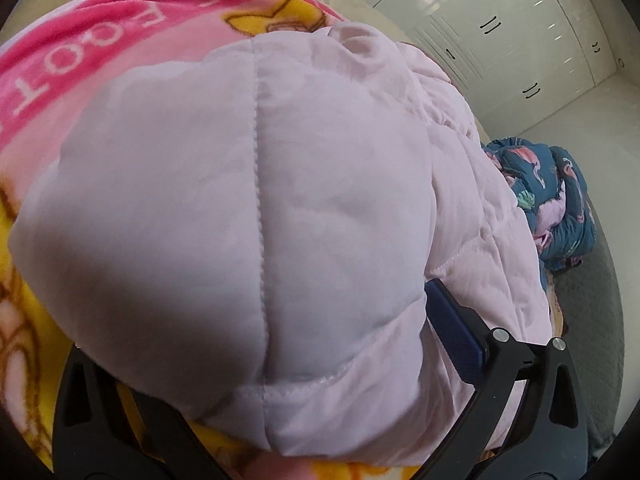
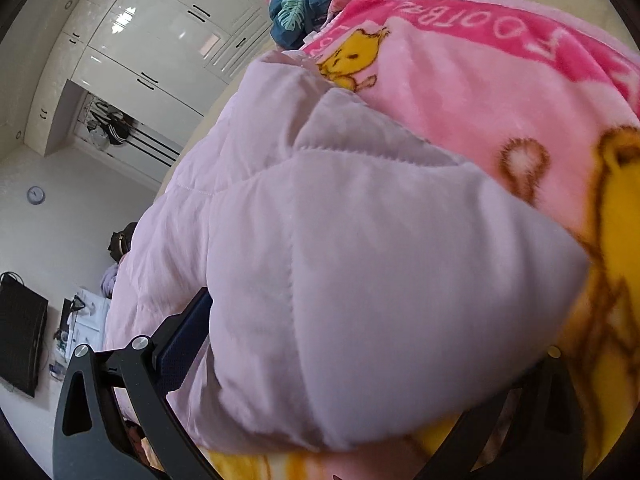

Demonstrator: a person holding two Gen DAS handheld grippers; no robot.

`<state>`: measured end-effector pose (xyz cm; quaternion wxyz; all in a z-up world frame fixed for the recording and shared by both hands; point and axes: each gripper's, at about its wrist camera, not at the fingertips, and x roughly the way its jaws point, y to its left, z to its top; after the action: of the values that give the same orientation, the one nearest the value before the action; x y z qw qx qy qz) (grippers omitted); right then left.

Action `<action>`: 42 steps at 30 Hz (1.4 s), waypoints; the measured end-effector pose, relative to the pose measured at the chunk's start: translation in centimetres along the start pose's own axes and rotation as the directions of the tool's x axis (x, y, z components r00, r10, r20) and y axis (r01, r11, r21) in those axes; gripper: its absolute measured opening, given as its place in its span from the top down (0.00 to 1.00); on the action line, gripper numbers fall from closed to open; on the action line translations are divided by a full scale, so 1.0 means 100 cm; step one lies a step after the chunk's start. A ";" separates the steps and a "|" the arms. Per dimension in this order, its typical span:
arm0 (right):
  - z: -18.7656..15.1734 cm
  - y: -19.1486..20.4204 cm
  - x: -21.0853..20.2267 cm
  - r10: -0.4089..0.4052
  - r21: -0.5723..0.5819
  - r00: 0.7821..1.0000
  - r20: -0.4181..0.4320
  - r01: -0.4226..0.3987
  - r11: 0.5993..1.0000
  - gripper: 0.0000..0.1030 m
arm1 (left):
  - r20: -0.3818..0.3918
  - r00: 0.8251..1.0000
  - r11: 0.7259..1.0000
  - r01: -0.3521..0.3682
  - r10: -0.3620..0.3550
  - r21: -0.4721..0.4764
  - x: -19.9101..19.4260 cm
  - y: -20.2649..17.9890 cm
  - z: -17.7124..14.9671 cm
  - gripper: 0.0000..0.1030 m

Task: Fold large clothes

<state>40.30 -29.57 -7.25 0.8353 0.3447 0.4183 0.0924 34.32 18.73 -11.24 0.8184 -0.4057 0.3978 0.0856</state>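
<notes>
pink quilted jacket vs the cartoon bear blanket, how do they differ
The pale pink quilted jacket is plain, with stitched puffy panels; the bear blanket is fleecy, printed with yellow bears and a hot-pink lettered band. The jacket lies bunched on top, with both grippers at its near edge; the blanket lies spread flat beneath it. Both are soft, pink fabrics.

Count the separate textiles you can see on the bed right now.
3. The pale pink quilted jacket is gripped in both claws; the pink cartoon blanket lies beneath it; the dark blue flamingo-print quilt is bunched at the far side. Others may be hidden underneath.
</notes>
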 end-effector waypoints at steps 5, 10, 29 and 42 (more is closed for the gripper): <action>0.005 0.006 0.004 -0.005 -0.023 1.000 0.003 0.005 1.000 0.04 | 0.018 1.000 0.999 -0.025 0.024 0.032 0.001 -0.005 0.003 0.08; 0.004 0.020 -0.001 0.000 -0.118 0.999 0.034 0.004 0.993 0.34 | 0.050 0.996 0.992 -0.078 0.073 0.100 -0.002 -0.023 0.004 0.19; -0.027 0.118 -0.075 -0.018 -0.607 0.984 0.177 0.123 0.785 0.70 | 0.187 0.979 0.921 -0.144 0.080 0.363 -0.090 -0.076 -0.016 0.70; -0.074 0.128 -0.144 0.048 -0.705 0.983 0.178 0.094 0.703 0.70 | 0.211 0.975 0.905 -0.144 0.062 0.400 -0.159 -0.063 -0.069 0.70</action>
<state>27.22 -22.73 7.19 0.9393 -0.0017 0.2761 0.2038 22.66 12.44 1.53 0.9146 -0.1915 0.3465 0.0820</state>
